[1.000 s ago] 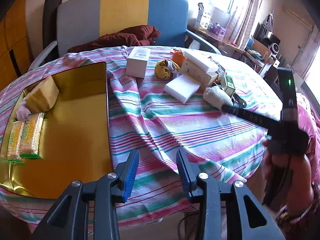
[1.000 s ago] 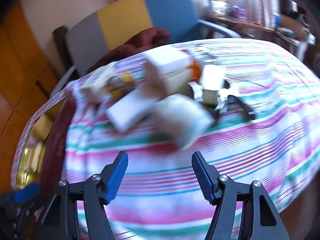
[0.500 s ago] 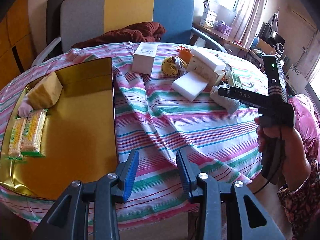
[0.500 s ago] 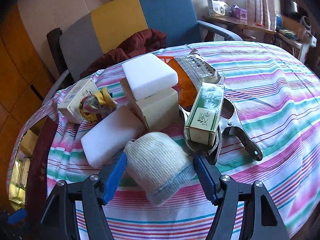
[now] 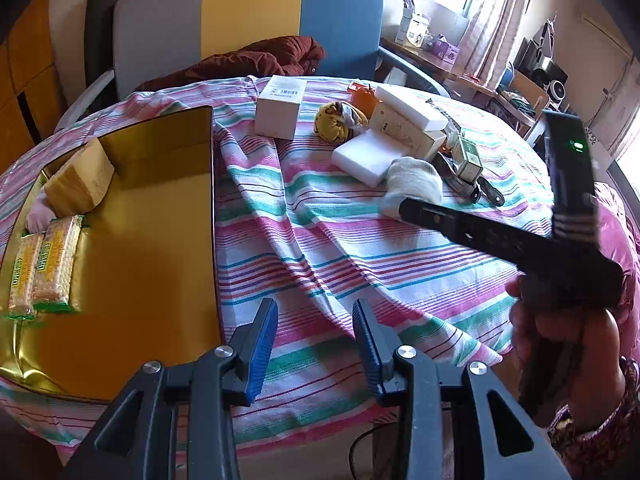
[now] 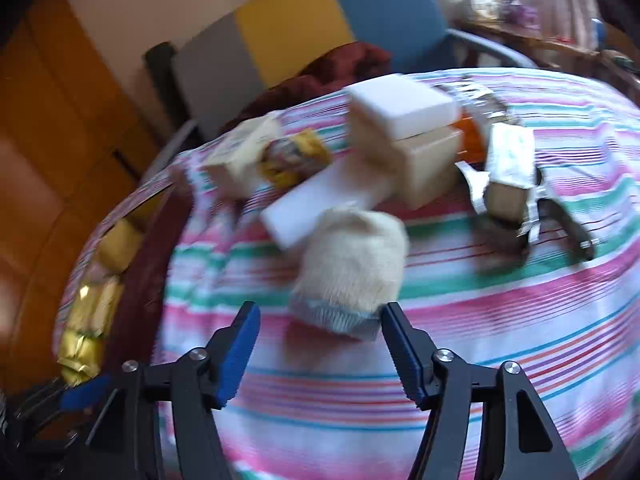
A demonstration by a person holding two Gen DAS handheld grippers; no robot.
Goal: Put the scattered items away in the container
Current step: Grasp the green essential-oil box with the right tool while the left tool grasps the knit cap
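The gold tray [image 5: 120, 264], the container here, lies ahead and to the left of the left gripper [image 5: 314, 344], whose fingers stand moderately apart with nothing between them, over striped tablecloth [image 5: 320, 248] just off the tray's right wall. Wrapped biscuit packs [image 5: 40, 268] and a tan block [image 5: 78, 184] already sit at the tray's far left.

Further right, the rolled cream sock [image 6: 352, 264] lies straight ahead of the right gripper [image 6: 320, 344], its grey cuff just beyond the fingertips and slightly nearer the right finger; its long axis runs away from the fingers, cuff end closest. The jaws are wide apart and hold nothing; the view is motion-blurred.

The right gripper is clearly the nearer one, and a short advance along the sock's axis would probably bracket it. The white foam block [image 6: 316, 204] touches its far side, so closing deep may catch that too.
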